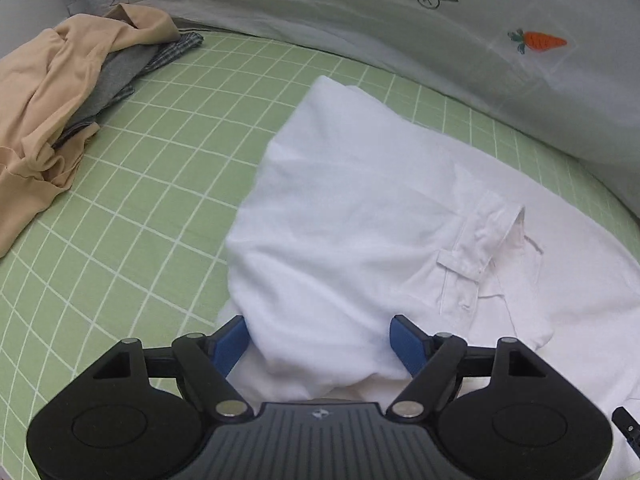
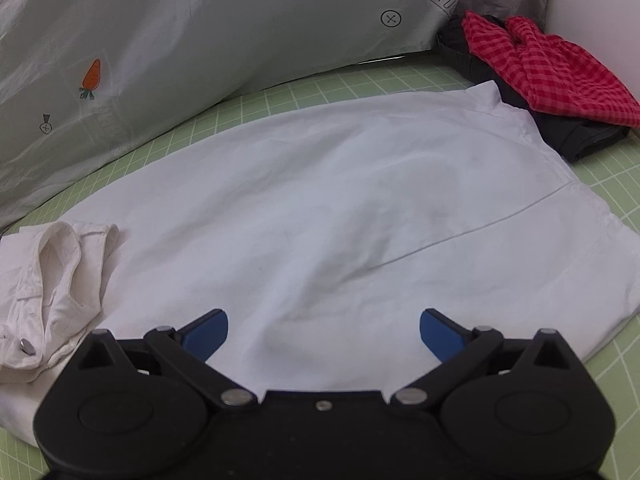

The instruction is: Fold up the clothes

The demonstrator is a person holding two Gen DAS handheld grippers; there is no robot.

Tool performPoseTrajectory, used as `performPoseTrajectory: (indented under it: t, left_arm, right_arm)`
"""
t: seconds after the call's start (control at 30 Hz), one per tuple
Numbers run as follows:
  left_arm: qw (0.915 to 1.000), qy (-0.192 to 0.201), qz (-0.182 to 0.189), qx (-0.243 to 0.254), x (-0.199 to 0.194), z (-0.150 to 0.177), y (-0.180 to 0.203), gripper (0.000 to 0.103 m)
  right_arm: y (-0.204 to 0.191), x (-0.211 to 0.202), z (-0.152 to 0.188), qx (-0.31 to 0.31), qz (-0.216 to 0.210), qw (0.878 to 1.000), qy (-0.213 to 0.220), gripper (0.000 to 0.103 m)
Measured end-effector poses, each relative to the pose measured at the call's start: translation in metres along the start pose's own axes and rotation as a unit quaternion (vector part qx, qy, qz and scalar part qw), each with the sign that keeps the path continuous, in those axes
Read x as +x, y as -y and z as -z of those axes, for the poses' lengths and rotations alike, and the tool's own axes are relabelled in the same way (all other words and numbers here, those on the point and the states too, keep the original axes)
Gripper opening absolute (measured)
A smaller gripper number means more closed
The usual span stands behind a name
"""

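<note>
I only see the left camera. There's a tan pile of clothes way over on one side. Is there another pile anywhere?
Observer: Yes, the right camera shows a red checked cloth beside the white garment.
Operator: Is it lying straight on the green sheet?
Observer: No, it lies on top of a dark garment.
Operator: Is the right gripper holding anything?
Observer: No, the right gripper is open above the white garment, its fingers clear of the cloth.
</note>
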State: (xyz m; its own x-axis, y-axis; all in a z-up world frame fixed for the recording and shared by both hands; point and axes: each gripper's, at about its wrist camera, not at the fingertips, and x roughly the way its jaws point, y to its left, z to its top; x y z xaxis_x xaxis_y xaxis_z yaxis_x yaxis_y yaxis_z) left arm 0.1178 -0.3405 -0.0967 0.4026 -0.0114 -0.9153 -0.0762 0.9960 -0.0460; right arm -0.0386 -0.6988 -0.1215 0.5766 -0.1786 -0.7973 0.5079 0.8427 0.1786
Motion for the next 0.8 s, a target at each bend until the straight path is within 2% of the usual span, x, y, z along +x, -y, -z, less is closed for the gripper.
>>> performPoseTrajectory:
  t: [0.07,0.17,0.27,0.53,0.73,0.8]
  left_arm:
    - [0.9997,-0.006,-0.019,0.015,0.006,0.0,0.008,0.082]
    - [0.9994,-0.013,-0.021,0.023,0.012,-0.002,0.011,0.09]
    - [0.9991,-0.025,-0.028,0.018,0.019,-0.004,0.013,0.093]
    - [0.9938,-0.044,-0.088,0.052,0.036,-0.01,0.038,0.099]
    - [0.9913,-0.045,-0.108,0.06,0.039,-0.011,0.043,0.102]
    - [0.9905,-0.042,-0.114,0.064,0.04,-0.009,0.045,0.102]
  right_arm:
    - [0.001,-0.001,-0.002,-0.006,0.007,1.0,-0.001,0.103]
    - [0.004,0.0,-0.009,-0.025,0.022,0.999,0.005,0.103]
    - [0.016,0.004,-0.02,-0.054,0.06,0.996,0.022,0.103]
    - [0.096,0.028,-0.059,-0.051,0.105,0.992,0.042,0.103]
    - [0.143,0.05,-0.069,-0.058,0.143,0.987,0.033,0.103]
    - [0.151,0.052,-0.067,-0.063,0.131,0.989,0.039,0.103]
